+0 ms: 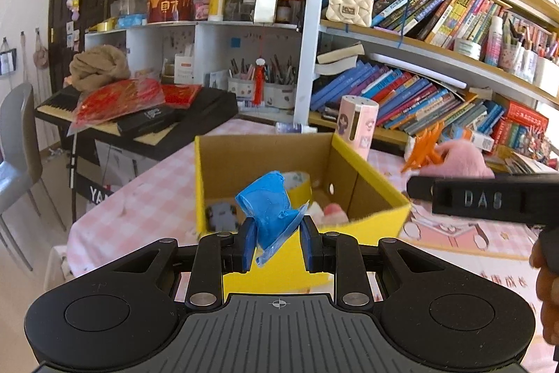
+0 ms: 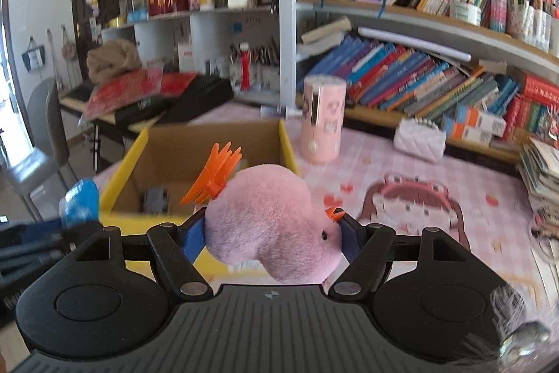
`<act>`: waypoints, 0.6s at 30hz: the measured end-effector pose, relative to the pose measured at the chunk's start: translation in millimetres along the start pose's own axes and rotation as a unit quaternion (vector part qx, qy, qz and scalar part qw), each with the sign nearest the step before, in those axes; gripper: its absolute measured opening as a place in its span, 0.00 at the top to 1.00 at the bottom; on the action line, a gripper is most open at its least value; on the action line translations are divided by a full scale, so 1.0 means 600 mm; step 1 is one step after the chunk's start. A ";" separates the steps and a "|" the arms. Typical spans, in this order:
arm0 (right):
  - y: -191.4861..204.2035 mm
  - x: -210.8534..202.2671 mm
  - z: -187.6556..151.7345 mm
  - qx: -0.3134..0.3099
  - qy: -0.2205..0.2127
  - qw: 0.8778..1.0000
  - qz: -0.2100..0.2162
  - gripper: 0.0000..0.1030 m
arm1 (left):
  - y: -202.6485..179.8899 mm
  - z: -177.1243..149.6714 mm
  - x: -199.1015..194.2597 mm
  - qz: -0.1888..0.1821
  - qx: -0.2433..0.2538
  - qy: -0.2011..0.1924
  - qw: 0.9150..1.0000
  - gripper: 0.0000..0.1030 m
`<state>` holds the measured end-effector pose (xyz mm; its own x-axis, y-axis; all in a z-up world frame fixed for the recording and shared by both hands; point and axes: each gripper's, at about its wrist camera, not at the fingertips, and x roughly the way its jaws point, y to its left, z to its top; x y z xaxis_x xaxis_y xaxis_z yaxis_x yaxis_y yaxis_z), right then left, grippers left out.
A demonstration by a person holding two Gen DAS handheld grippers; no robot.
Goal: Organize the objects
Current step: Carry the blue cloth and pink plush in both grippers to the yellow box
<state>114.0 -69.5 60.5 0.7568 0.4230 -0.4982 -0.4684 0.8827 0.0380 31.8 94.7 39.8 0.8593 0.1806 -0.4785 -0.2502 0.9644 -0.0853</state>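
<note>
My left gripper [image 1: 276, 247] is shut on a blue plastic-wrapped packet [image 1: 269, 215] and holds it above the near wall of a yellow cardboard box [image 1: 370, 226]. The box holds a grey toy [image 1: 220, 215], a yellow tape roll [image 1: 300, 187] and a pink item [image 1: 333, 210]. My right gripper [image 2: 270, 238] is shut on a pink plush toy [image 2: 272, 226] with orange feet [image 2: 216, 177], in front of the box's [image 2: 118, 177] near right corner. The plush [image 1: 461, 159] also shows at the right of the left wrist view, and the blue packet [image 2: 80, 201] at the left of the right wrist view.
A pink cylinder [image 2: 323, 117] stands behind the box on the pink checked tablecloth [image 2: 384, 163]. A white quilted purse [image 2: 419, 138] lies near the bookshelf [image 2: 419, 72]. A black keyboard [image 1: 139, 117] with red packets sits left, with a grey chair [image 1: 17, 163] beside it.
</note>
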 end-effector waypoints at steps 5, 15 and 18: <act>-0.014 0.048 0.043 -0.010 -0.010 1.000 0.020 0.31 | -0.013 0.020 0.046 0.014 -0.001 0.002 1.000 0.76; -0.019 0.150 0.086 -0.041 0.008 0.996 0.074 0.31 | -0.028 0.034 0.134 0.049 -0.001 0.045 0.998 0.76; -0.017 0.178 0.089 -0.053 0.019 0.994 0.092 0.31 | -0.032 0.035 0.155 0.058 0.002 0.059 0.997 0.76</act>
<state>224.0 -22.6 53.5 0.6373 0.5647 -0.5243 -0.6437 0.7642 0.0406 126.1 97.0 15.2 0.7660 0.2664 -0.5851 -0.3421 0.9394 -0.0201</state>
